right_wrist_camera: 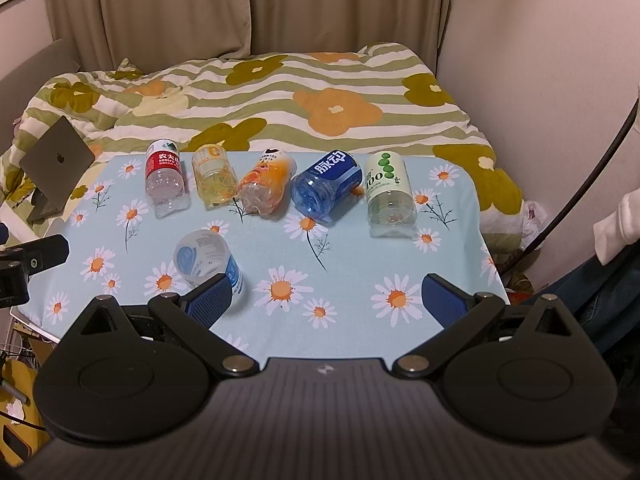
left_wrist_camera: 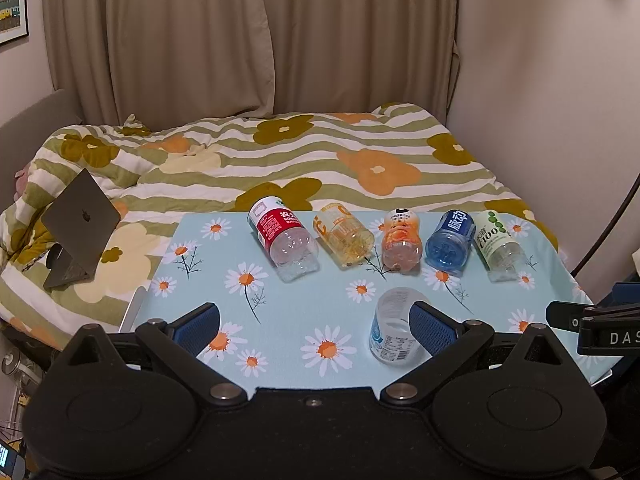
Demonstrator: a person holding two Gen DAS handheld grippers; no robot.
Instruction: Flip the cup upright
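Setting: a home bedroom. A bed (left_wrist_camera: 280, 160) with a striped, flower-printed duvet (right_wrist_camera: 320, 96) fills the middle of both views. Beige curtains (left_wrist_camera: 200, 32) hang across the upper part of the frame behind it. A framed picture (left_wrist_camera: 12, 0) hangs on the wall at upper left. An open laptop (left_wrist_camera: 76, 228) rests on the bedding at centre left. A daisy-print counter (right_wrist_camera: 360, 248) stands in the lower half.
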